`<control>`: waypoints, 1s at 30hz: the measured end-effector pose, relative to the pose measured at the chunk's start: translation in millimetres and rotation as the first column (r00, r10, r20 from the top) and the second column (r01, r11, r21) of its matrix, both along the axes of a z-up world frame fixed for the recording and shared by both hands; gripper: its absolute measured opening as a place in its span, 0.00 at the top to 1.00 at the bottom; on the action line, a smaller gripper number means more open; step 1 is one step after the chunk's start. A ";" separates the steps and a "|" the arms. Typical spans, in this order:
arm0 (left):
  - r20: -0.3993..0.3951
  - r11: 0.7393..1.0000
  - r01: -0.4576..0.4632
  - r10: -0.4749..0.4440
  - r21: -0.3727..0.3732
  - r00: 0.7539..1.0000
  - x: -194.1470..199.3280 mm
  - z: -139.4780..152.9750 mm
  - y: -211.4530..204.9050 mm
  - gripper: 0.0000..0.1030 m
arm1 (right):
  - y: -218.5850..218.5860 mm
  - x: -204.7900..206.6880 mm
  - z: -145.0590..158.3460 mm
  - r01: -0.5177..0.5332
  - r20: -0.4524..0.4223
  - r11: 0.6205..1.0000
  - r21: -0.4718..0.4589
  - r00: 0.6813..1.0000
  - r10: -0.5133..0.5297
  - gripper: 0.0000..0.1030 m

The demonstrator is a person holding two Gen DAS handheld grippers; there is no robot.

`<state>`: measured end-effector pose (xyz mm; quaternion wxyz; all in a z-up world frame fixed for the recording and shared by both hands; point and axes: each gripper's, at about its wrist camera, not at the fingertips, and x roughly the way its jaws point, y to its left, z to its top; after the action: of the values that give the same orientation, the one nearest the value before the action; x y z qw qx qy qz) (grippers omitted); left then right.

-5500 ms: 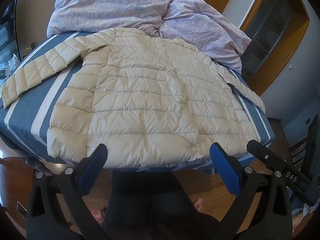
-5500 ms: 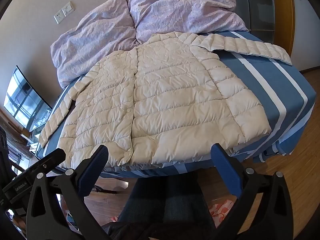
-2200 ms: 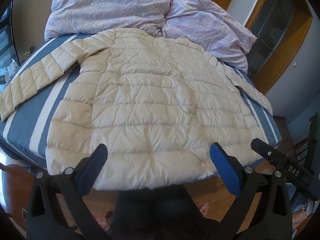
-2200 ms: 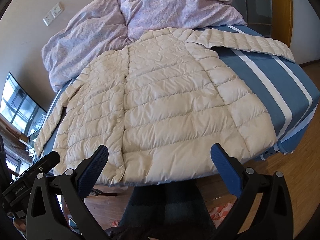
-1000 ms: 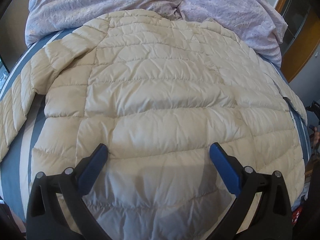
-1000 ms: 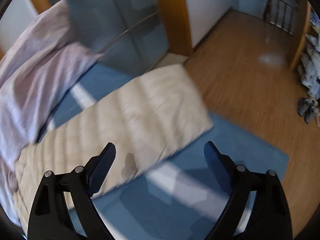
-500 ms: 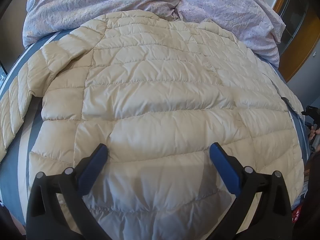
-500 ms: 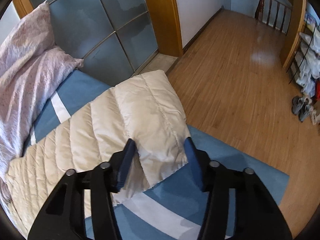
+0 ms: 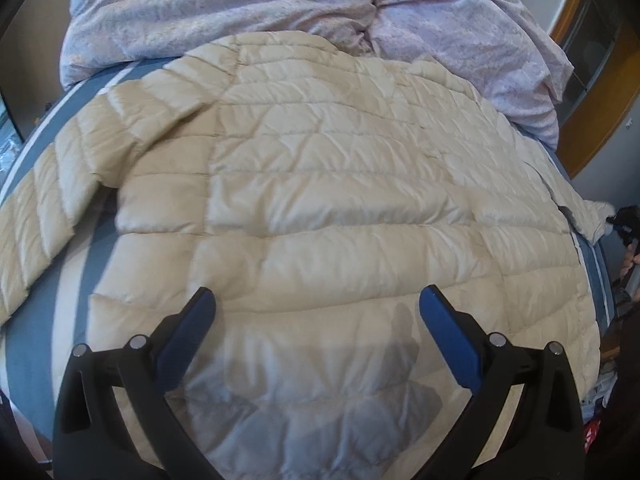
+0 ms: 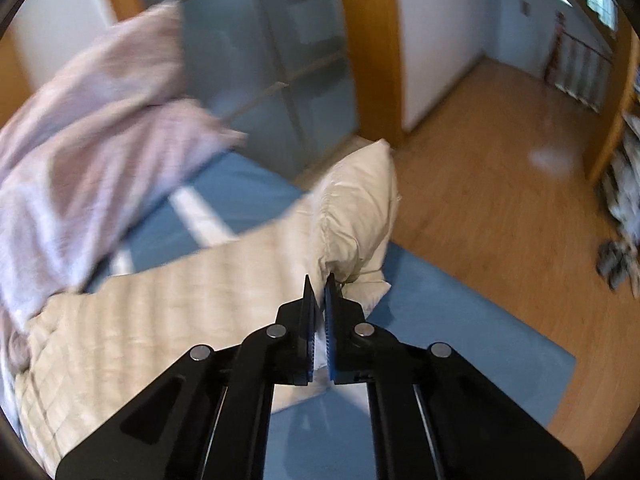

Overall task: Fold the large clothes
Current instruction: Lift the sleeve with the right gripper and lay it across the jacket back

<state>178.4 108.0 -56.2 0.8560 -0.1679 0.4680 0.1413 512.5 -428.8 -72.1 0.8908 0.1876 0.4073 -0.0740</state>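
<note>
Your right gripper (image 10: 319,280) has its fingers (image 10: 308,312) pressed together on the cuff end of the jacket sleeve (image 10: 352,216); they have just been closing, and a pinch of cream fabric sits between the blue pads. The cuff stands bunched and raised above the bed (image 10: 460,332), while the rest of that sleeve trails back toward the left of the right wrist view, lying on the blue sheet. This view is blurred.

Your left gripper (image 9: 316,312) has its fingers (image 9: 448,336) spread wide and grips nothing. It hangs over the lower body of the jacket (image 9: 340,208); you cannot tell whether the tips touch the cloth.

The cream quilted jacket lies spread flat on the bed, its body covering most of the blue and white striped sheet (image 9: 96,248). Its other sleeve (image 9: 44,200) stretches out to the left of the left wrist view, along the sheet. The collar end lies just beside a heap of lilac bedding (image 9: 280,4) at the far end of the bed.

Beyond the raised cuff, the bed's corner edge drops to bare wooden floor (image 10: 500,200), which gives you open room on that side. A wood-framed glass door (image 10: 280,64) stands past the far edge of the bed.
</note>
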 end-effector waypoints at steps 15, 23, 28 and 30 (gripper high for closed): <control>0.015 0.982 -0.184 0.184 0.052 0.983 -34.6 12.5 51.1 0.02 | 273.2 -27.9 55.4 -0.556 0.081 0.829 -0.052 0.825 0.559 0.96; 0.011 0.975 -0.213 0.213 0.057 0.977 -44.3 13.4 65.6 0.02 | 372.4 -53.5 25.4 -0.692 0.002 0.721 -0.038 0.721 0.692 0.96; 0.012 0.973 -0.223 0.223 0.055 0.975 -49.1 14.1 71.3 0.02 | 415.8 -70.2 16.7 -0.746 -0.009 0.666 -0.018 0.666 0.746 0.96; 0.017 0.972 -0.226 0.225 0.058 0.974 -51.0 16.2 72.8 0.02 | 427.9 -76.5 17.6 -0.764 -0.005 0.645 -0.008 0.645 0.764 0.96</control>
<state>127.4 180.8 -40.0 0.8415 -0.1953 0.4369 0.2506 435.9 -1.0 -54.5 0.8395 -0.0058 0.4488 0.3063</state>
